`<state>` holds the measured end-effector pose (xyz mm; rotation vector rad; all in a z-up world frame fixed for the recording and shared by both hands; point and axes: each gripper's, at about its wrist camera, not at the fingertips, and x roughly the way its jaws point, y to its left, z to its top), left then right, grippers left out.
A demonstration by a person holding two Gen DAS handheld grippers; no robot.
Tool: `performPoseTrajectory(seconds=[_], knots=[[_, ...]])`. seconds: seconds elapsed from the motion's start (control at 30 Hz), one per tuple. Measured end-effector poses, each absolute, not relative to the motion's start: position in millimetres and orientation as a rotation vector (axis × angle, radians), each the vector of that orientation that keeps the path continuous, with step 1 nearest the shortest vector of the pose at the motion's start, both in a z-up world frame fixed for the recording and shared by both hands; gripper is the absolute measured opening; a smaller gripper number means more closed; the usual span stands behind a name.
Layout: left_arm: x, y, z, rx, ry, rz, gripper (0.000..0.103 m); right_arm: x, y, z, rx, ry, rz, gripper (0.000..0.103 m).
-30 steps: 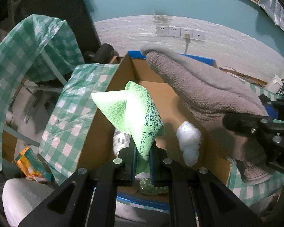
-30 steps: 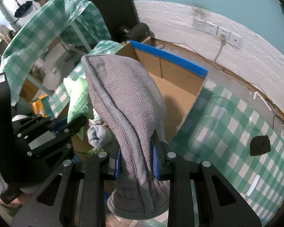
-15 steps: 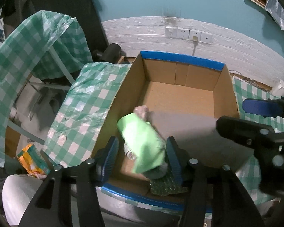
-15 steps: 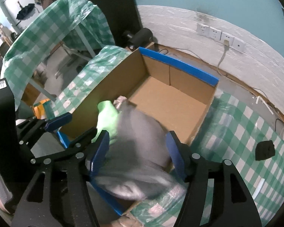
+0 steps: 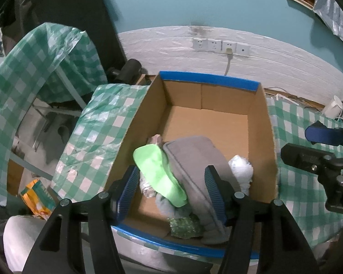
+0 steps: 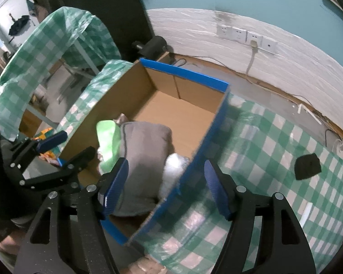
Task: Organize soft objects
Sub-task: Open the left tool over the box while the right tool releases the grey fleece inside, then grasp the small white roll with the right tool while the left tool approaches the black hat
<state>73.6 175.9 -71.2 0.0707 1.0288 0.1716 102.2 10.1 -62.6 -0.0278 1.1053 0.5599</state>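
Observation:
A cardboard box [image 5: 260,114] with blue-taped rims stands on the checked table; it also shows in the right wrist view [image 6: 219,114]. In its near end lie a grey towel [image 5: 194,159], a green packet [image 5: 159,173], a white wad [image 5: 241,169] and a green scouring pad [image 5: 183,226]. The towel [image 6: 146,150], packet [image 6: 107,141] and wad [image 6: 173,169] show in the right wrist view too. My left gripper [image 5: 171,191] is open and empty above the box's near end. My right gripper [image 6: 167,189] is open and empty over the box's right wall.
A green-and-white checked cloth [image 6: 274,155] covers the table right of the box, with a small black object [image 6: 307,166] on it. An orange packet [image 5: 36,196] lies low at the left. Wall sockets [image 5: 219,45] sit behind the box. The box's far half is bare cardboard.
Both grippers opened and let go: the green packet and the grey towel dropped into the box and now lie still. Both grippers have drawn back and up.

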Motion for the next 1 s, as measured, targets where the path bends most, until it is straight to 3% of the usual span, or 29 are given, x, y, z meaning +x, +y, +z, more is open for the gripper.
performPoseTrajectory(seconds=[0.37, 0.5, 1.0], knots=[[76.9, 146.1, -67.1, 0.113, 1.026, 0.126, 0.062, 98.9, -38.0, -62.0, 0.013, 1.103, 0.494, 0.07], [78.5, 132.2, -65.0, 0.129, 1.023, 0.102, 0.069, 97.3, -55.3, -61.2, 0.032, 1.102, 0.474, 0.07], [78.6, 68.5, -63.0, 0.228, 1.006, 0.015, 0.071, 86.1, -120.4, -57.9, 0.054, 1.077, 0.378, 0.07]])
